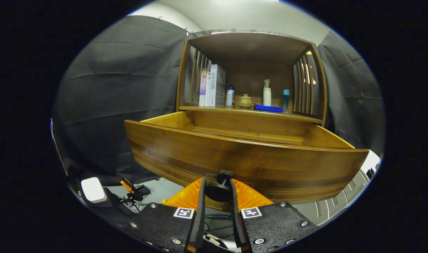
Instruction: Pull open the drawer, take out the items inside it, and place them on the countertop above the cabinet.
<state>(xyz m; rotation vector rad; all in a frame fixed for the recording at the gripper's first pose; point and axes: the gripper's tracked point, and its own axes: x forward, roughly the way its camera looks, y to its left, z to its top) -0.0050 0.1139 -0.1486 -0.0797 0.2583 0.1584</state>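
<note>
Wooden cabinet (250,45) against dark cloth walls, pale ceiling above. Open shelf section on top, slatted at both sides, its countertop (214,109) carrying a row of things: upright books (214,85) at the left, then a small white bottle (230,96) with a blue cap, a squat lidded pot (245,101), a flat blue item (268,108) lying down, a tall white pump bottle (267,93) just behind it, and a slim teal bottle (285,99) at the right near the slats.

Below the countertop, drawer (235,158) pulled well out toward the camera, its broad front panel curving across the view. Inside, bare wooden floor visible at the back; nearer part hidden behind the front panel, so contents cannot be told.

Lower left, beyond the drawer, a white rounded box (93,189) on a dark stand, an orange-and-black tool (127,185) and tangled cables (138,196) on a light floor.

Gripper (217,191) level and facing the drawer front squarely, low at its middle. Fingers (201,211) narrow, closed onto the dark round knob (219,188) of the drawer, one on each side of it, both pressing against it. Knob's stem running into the front panel just ahead of the fingertips.
</note>
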